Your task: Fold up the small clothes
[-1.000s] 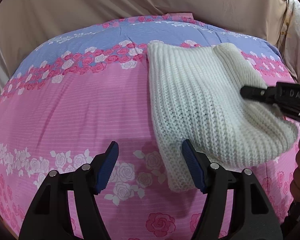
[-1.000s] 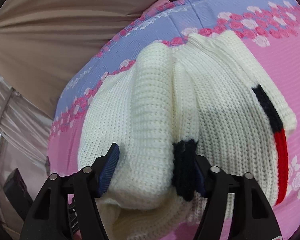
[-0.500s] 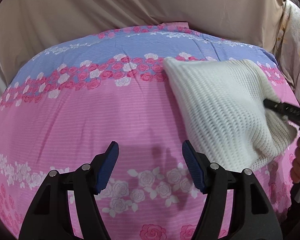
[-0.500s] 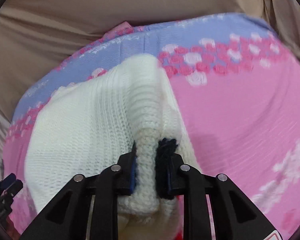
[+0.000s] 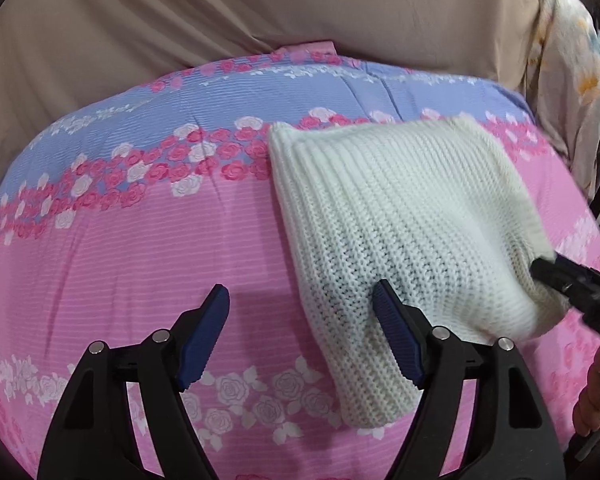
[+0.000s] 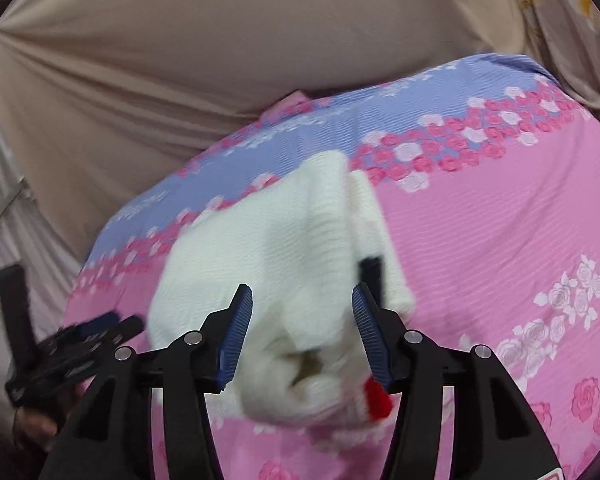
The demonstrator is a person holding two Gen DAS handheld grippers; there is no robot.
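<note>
Opening both tongs, I see no legible writing: folded sweater [image 5: 400, 232] lies on the bedspread [image 5: 140, 248], between right gripper [image 6: 302, 332] pads, beside empty left gripper [image 5: 300, 336].

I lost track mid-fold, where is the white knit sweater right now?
The white knit sweater lies folded on the pink floral bedspread, right of centre in the left wrist view, with its near end between the opening right gripper.

Bed cover [image 5: 148, 264]: broad bare pink stretch left of the folded white knit garment [image 5: 400, 232], passable. Garment: bulky obstacle on the cover's right part. Beige draped cloth [image 5: 260, 12]: closes off the far side behind the garment.
</note>
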